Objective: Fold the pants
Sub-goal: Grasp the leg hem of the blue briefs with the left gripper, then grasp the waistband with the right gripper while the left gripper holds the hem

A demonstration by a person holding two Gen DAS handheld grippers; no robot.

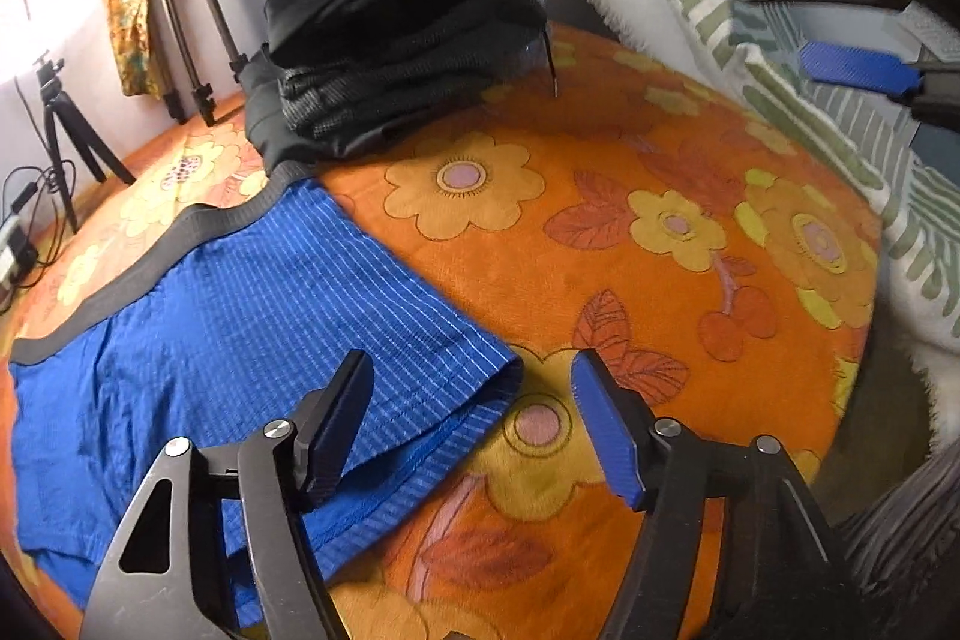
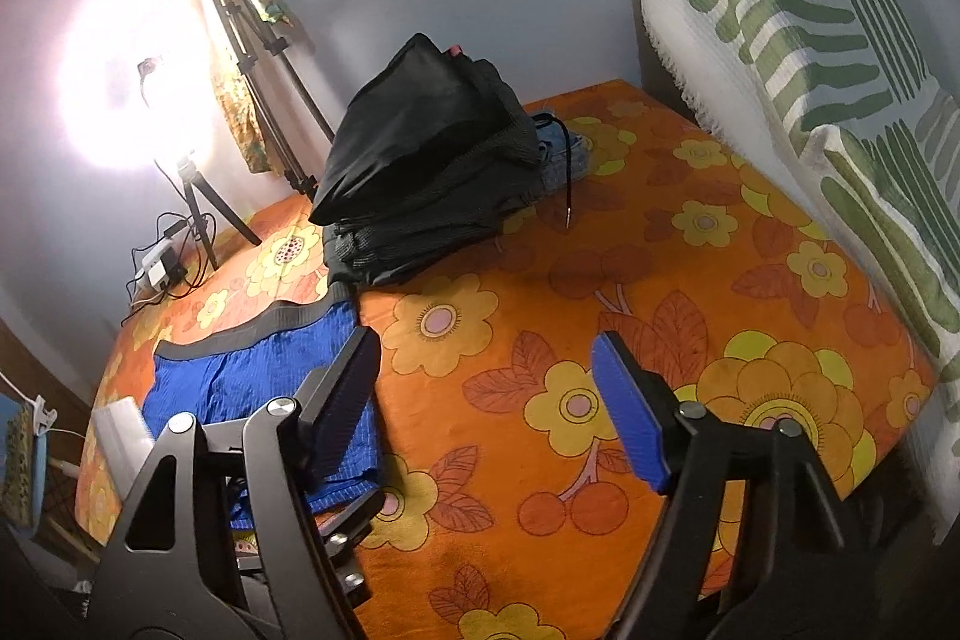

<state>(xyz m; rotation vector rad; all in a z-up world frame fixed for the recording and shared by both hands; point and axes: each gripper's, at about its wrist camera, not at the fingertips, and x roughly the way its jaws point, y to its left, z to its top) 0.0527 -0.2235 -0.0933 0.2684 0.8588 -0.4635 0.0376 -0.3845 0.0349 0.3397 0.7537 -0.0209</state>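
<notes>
Blue striped shorts (image 1: 240,316) with a grey waistband lie flat on the orange flowered bedspread (image 1: 630,232), at the left. My left gripper (image 1: 474,424) is open, low over the leg hem of the shorts, holding nothing. My right gripper (image 2: 486,400) is open and empty, higher above the bed; the shorts (image 2: 252,388) lie below its left finger. The right gripper also shows in the left wrist view (image 1: 840,16) at the upper right. Part of the left gripper shows under the right one.
A pile of folded black clothes (image 1: 390,40) sits at the far side of the bed by the wall, also in the right wrist view (image 2: 432,160). A green-and-white striped cushion (image 2: 810,40) stands along the right. Tripods (image 2: 252,70), a bright lamp and cables stand at the left.
</notes>
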